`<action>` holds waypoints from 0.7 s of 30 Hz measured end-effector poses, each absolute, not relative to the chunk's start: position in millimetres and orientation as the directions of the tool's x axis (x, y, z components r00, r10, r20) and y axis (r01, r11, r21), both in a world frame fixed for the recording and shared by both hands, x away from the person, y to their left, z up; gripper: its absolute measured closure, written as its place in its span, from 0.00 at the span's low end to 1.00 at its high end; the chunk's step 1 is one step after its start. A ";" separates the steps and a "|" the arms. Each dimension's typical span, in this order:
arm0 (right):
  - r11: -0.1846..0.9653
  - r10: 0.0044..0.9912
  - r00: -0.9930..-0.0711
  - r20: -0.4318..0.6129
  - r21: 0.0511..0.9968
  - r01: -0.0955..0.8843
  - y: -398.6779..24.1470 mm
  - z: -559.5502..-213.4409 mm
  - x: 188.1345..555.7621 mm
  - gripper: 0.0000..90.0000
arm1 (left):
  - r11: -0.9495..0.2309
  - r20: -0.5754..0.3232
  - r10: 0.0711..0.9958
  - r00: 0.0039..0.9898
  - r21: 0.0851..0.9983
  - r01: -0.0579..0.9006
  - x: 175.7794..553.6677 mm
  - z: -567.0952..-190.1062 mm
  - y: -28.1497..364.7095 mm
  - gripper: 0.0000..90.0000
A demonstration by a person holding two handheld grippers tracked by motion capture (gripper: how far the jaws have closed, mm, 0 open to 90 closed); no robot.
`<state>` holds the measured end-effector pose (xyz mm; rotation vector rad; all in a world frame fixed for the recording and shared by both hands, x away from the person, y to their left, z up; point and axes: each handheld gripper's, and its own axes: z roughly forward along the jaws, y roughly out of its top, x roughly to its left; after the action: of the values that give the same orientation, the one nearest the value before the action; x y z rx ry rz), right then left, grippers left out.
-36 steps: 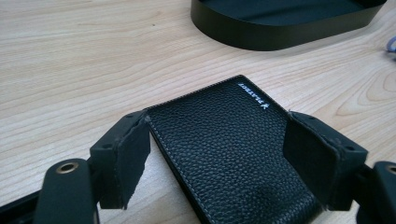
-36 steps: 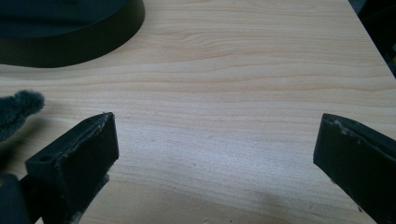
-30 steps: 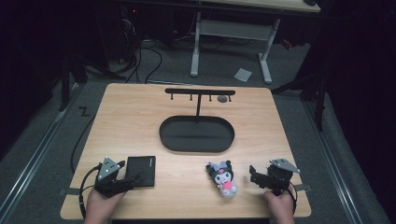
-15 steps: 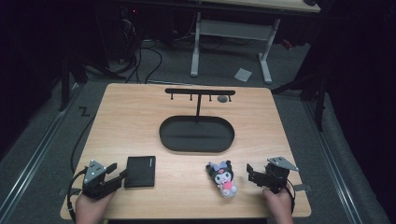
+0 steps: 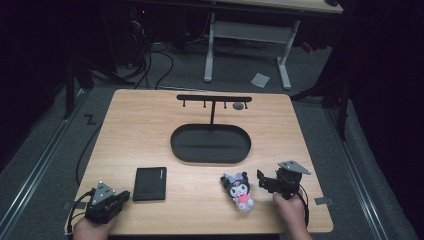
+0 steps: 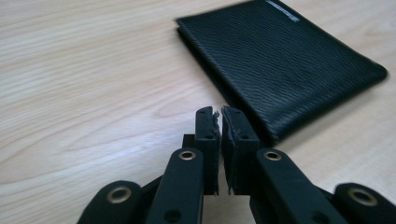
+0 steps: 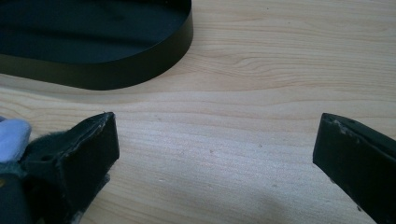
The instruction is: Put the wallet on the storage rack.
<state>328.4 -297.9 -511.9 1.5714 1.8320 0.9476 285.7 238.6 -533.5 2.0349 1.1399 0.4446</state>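
Since the earlier frames, the left gripper has been drawn back toward the near left corner of the light wooden table, and its jaws have just been closing; they are now seen pressed together with nothing between them. The flat black textured leather wallet is left lying on the table, just ahead of the closed tips and apart from them. The right gripper has been shifted slightly; its jaws are spread wide and empty, just beside the small plush doll with black hood and pink body.

Judged from this: no grasp is in hand yet, and the doll is the likelier next pick.

Open room: bare wood lies between wallet and doll. The black oval metal tray with its T-shaped hook stand sits mid-table, well clear. The doll lies near the front edge; little margin is left there.
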 end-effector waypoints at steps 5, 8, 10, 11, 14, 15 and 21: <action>0.071 0.987 -0.159 0.036 0.786 0.614 -297.9 -512.8 328.2 0.00 | -0.357 -0.051 0.810 0.584 0.748 0.560 285.2 -533.3 229.6 0.96; 0.064 0.986 -0.160 0.045 0.787 0.613 -300.3 -513.2 325.4 0.00 | -0.382 -0.041 0.791 0.610 0.746 0.546 285.5 -532.5 221.9 0.96; 0.057 0.986 -0.157 0.050 0.789 0.611 -302.4 -513.0 323.2 0.00 | -0.402 -0.034 0.773 0.634 0.747 0.530 287.0 -531.9 213.4 0.96; 0.053 0.986 -0.156 0.054 0.790 0.611 -303.8 -513.0 321.9 0.00 | -0.408 -0.033 0.765 0.643 0.747 0.524 287.7 -531.7 210.5 0.95; 0.047 0.988 -0.147 0.055 0.790 0.611 -309.0 -513.4 317.7 0.00 | -0.428 -0.031 0.744 0.668 0.746 0.511 290.3 -531.5 201.6 0.95; 0.041 0.988 -0.142 0.059 0.789 0.613 -310.7 -513.5 316.0 0.00 | -0.433 -0.031 0.737 0.675 0.745 0.507 291.2 -531.5 198.9 0.95; 0.019 0.990 -0.124 0.073 0.790 0.613 -322.3 -514.5 306.0 0.00 | -0.450 -0.038 0.708 0.705 0.746 0.491 299.0 -531.7 185.0 0.93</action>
<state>306.0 -322.3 -514.5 1.6341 1.7860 0.9502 299.0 185.0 -531.7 2.1402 0.9098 0.3590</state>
